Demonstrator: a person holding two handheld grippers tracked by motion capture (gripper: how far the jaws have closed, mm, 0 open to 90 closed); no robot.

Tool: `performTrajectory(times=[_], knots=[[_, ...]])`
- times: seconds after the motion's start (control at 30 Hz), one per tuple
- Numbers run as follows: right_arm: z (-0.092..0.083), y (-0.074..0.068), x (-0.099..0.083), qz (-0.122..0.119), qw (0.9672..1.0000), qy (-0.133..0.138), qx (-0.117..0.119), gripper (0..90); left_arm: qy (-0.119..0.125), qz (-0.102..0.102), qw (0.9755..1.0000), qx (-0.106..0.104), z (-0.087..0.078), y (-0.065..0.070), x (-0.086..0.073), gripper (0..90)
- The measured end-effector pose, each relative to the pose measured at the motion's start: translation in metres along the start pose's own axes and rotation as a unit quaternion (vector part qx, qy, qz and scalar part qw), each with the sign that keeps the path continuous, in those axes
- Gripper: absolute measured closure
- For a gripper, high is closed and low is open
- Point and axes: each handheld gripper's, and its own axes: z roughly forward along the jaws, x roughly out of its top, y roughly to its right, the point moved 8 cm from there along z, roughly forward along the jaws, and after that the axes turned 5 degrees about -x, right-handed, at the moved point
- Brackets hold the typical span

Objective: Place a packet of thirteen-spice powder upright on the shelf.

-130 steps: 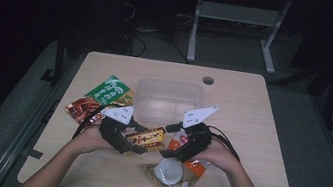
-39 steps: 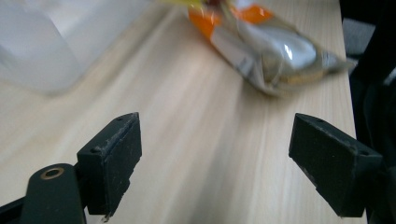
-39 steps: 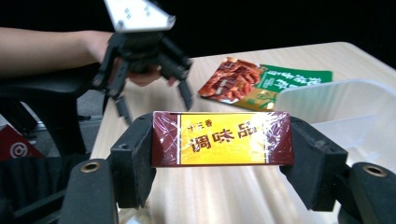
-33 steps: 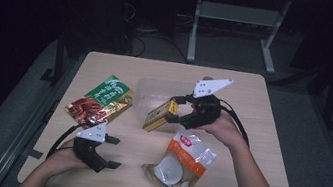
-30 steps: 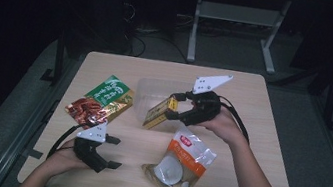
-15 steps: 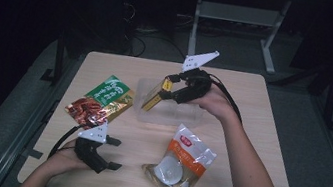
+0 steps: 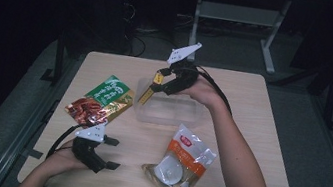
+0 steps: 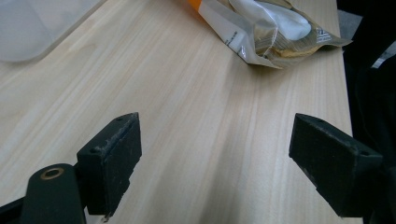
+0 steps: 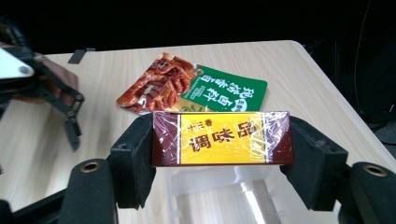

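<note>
High view: the right gripper [image 7: 160, 83] hangs above the clear plastic container [image 7: 186, 113] at mid-worktop, its fingers clamped on the two ends of a yellow-and-maroon wrapped bar [image 7: 151, 88], which tilts down toward 7 o'clock. The left gripper [image 7: 103, 152] rests on the worktop [image 7: 258, 138] at 7 o'clock, fingers spread with nothing between them. A green-and-red snack pouch [image 7: 101, 101] lies at 9 o'clock; a clear-and-orange bag [image 7: 183, 163] lies at 6 o'clock.

We are viewing a light wooden table [image 7: 258, 138]. Lying directly on it are a clear plastic container [image 7: 171, 112] near centre, a green-and-red snack pouch [image 7: 100, 100] at left, and a white-and-orange bag [image 7: 181, 164] at front.
</note>
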Motion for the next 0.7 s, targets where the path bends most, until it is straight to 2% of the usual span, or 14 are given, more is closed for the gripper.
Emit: performTrajectory(times=[0.23,0.37,0.43,0.5,0.57,0.7], knots=[[0.021,0.009,-0.011,0.006,0.9999,-0.014,-0.001,31.5,0.003,-0.018,0.9998,0.004,-0.004,0.006,-0.006,16.5],[0.029,0.012,-0.013,-0.003,0.9998,-0.017,0.001,31.5,-0.003,-0.014,0.9999,0.006,-0.006,0.006,-0.009,16.5],[0.032,0.012,-0.014,-0.003,0.9998,-0.017,0.002,31.5,0.0,-0.02,0.9998,0.006,-0.006,0.007,-0.009,16.5],[0.034,0.012,-0.015,0.003,0.9998,-0.02,0.002,31.4,-0.002,-0.02,0.9998,0.006,-0.006,0.007,-0.01,16.6],[0.037,0.014,-0.016,-0.005,0.9997,-0.022,-0.001,31.4,-0.006,-0.016,0.9998,0.006,-0.007,0.007,-0.01,16.5],[0.04,0.014,-0.016,-0.002,0.9998,-0.021,-0.002,31.3,-0.003,-0.016,0.9998,0.005,-0.006,0.007,-0.01,16.6]])
